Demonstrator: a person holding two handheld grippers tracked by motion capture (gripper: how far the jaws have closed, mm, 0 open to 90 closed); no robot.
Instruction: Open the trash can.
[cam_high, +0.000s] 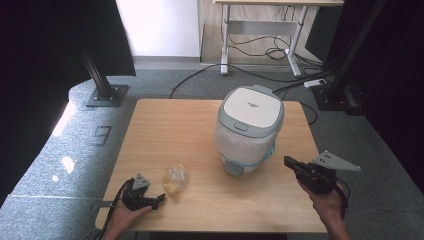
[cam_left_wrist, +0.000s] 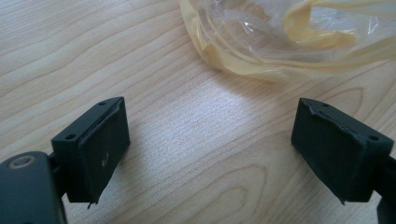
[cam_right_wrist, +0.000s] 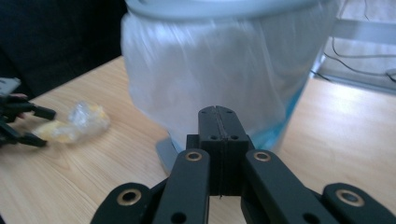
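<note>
My left gripper (cam_high: 159, 201) is black, a small grey three-cornered plate on top, black cable trailing behind. My right gripper (cam_right_wrist: 218, 122) has matte black jaws and brass-ringed pivots on its links.

- The rice cooker (cam_high: 248, 127) stands on the surface (cam_high: 175, 125), right of its middle, toward the far edge.
- The plastic bag (cam_high: 174, 179) lies near the near-left corner.
- The left gripper (cam_high: 159, 200) rests at the near edge, just left of the bag.
- The right gripper (cam_high: 290, 162) hangs by the right edge, near the cooker.
</note>
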